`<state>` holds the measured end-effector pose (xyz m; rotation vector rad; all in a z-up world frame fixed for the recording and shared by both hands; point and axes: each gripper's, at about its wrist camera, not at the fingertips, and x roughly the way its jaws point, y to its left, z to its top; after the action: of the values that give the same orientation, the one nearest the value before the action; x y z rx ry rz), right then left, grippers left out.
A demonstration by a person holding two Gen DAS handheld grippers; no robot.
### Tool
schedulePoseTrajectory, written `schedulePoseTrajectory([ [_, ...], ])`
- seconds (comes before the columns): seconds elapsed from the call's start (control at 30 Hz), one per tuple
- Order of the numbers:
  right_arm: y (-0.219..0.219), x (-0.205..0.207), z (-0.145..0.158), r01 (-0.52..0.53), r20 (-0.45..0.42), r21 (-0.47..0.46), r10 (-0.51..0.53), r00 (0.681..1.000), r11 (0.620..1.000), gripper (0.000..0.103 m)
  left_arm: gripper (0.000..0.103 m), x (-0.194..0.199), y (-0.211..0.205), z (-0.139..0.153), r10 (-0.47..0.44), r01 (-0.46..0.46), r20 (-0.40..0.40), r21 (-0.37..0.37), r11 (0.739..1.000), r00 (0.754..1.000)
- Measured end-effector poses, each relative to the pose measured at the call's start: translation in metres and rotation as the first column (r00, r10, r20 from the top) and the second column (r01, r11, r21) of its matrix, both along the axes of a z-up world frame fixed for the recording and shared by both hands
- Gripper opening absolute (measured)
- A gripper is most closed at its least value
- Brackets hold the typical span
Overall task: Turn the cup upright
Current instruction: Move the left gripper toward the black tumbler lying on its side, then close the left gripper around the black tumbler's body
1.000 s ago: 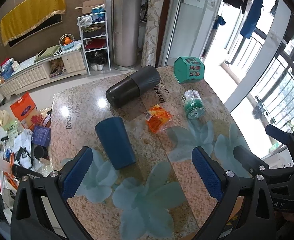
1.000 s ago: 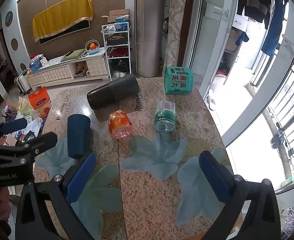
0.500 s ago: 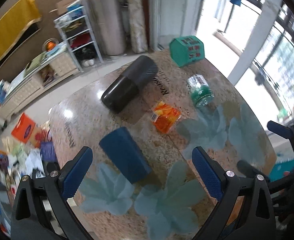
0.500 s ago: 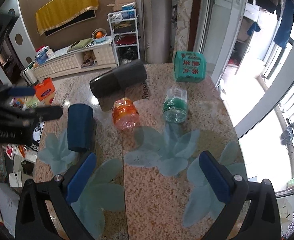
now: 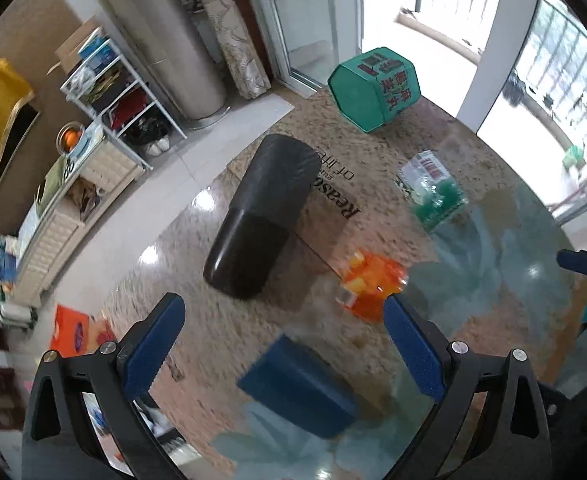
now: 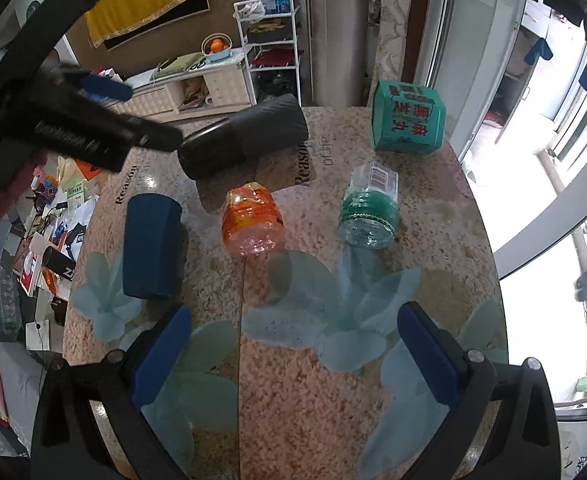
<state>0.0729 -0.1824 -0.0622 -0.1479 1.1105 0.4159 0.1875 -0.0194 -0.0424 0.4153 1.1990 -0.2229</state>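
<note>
A dark blue cup (image 6: pixel 151 246) lies on its side on the granite table (image 6: pixel 301 380); in the left wrist view it (image 5: pixel 299 386) lies low between my fingers. My left gripper (image 5: pixel 283 346) is open and empty above it; it also shows in the right wrist view (image 6: pixel 105 136), high at the left. My right gripper (image 6: pixel 293 356) is open and empty over the table's near side. An orange cup (image 6: pixel 252 218), a green clear cup (image 6: pixel 369 210) and a large black tumbler (image 6: pixel 243 136) also lie on their sides.
A green hexagonal box (image 6: pixel 407 120) stands at the table's far right edge. Beyond the table are a white shelf rack (image 6: pixel 271 40) and a low cabinet (image 6: pixel 189 88). Clutter covers the floor (image 6: pixel 33 248) at the left.
My left gripper has moved forward and tilted down over the blue cup, which now sits lower in its view. My right gripper has risen slightly. The objects on the table have not moved.
</note>
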Motion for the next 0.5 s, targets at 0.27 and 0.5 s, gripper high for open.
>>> schedulePoseTrajectory([
  [0.27,-0.016,0.024,-0.017,0.008,-0.056,0.0,-0.008,0.998,1.0,0.103,0.1,0.048,-0.008,-0.038,-0.132,0.134,-0.025,0.115,0.984,0.991],
  [0.5,-0.025,0.038,-0.029,0.023,-0.092,0.007,-0.022,0.995,1.0,0.103,0.1,0.083,0.006,-0.072,-0.126,0.134,-0.117,0.061,0.989,0.985],
])
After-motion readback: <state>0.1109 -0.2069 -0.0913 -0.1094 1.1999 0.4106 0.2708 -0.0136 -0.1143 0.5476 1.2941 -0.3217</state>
